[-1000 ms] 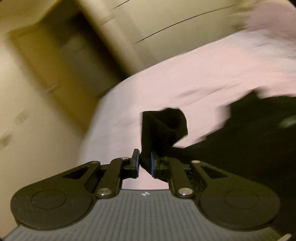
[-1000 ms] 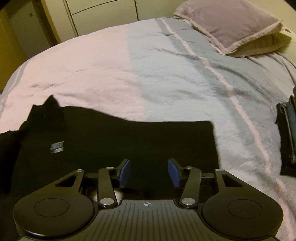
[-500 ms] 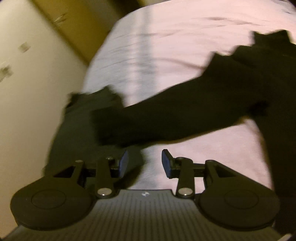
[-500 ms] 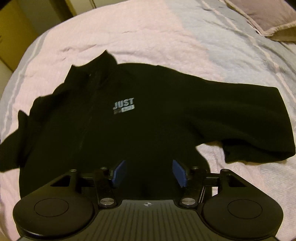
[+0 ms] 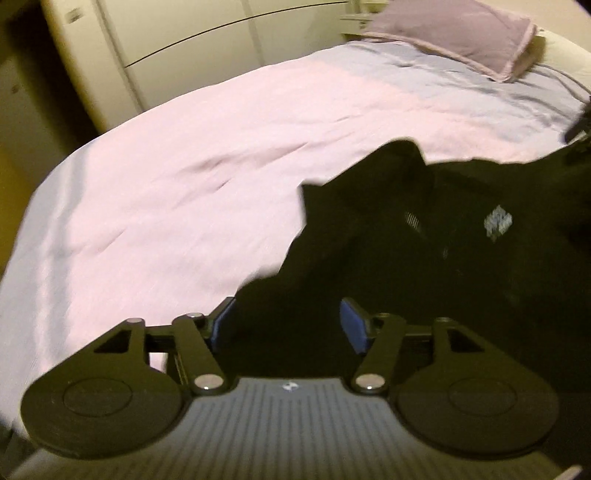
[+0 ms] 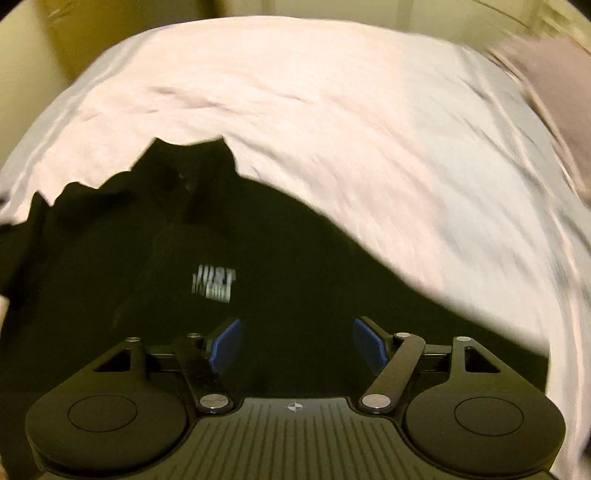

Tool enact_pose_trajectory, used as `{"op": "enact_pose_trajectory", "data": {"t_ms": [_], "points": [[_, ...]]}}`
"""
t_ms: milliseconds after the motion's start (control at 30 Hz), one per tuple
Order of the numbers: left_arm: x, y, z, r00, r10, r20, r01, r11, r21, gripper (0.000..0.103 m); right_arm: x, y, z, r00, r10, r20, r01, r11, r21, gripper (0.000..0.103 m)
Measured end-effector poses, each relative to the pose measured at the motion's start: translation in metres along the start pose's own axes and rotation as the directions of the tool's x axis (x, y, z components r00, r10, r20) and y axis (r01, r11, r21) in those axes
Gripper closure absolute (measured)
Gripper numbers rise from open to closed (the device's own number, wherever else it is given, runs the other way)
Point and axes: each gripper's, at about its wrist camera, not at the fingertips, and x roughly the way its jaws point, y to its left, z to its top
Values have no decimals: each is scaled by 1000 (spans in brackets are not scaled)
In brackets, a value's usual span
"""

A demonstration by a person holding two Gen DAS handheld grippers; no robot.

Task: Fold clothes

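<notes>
A black zip-up top (image 6: pixel 155 266) with a small white chest logo (image 6: pixel 213 282) lies spread face up on the bed, collar pointing away from me. In the left wrist view the same black top (image 5: pixel 424 258) fills the right half, its logo (image 5: pixel 498 222) visible. My left gripper (image 5: pixel 288 325) is open, hovering over the garment's left shoulder area, with dark cloth showing in the gap. My right gripper (image 6: pixel 297 345) is open above the lower chest, holding nothing. Both views are motion-blurred.
The pink and pale-blue bedspread (image 5: pixel 177 177) stretches away to the far edge. A mauve pillow (image 5: pixel 454 33) lies at the back right, also blurred as a pillow (image 6: pixel 554 96) in the right wrist view. Cream wardrobe doors (image 5: pixel 207 40) stand behind the bed.
My left gripper let go of the black sleeve it held a second ago, opened, and swung right over the top. The right gripper stayed open and shifted over the chest.
</notes>
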Motion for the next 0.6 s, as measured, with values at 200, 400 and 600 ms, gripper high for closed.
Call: {"op": "enact_pose_trajectory", "data": {"t_ms": [200,400,600], "points": [[105,3,62,999,-33,-31,33,999,0,44,91,-9,58,995,94,-21,-97,970,-222,31],[184,10,62,970,-175,-169,172,985,-30,54,143,-23,69,987,153,-50,-160,968,-193,31],[176,3,41,965,-215,-148,210,977,-49,97,184,-38,71,975,212,-71,-220,967,-132,95]]}}
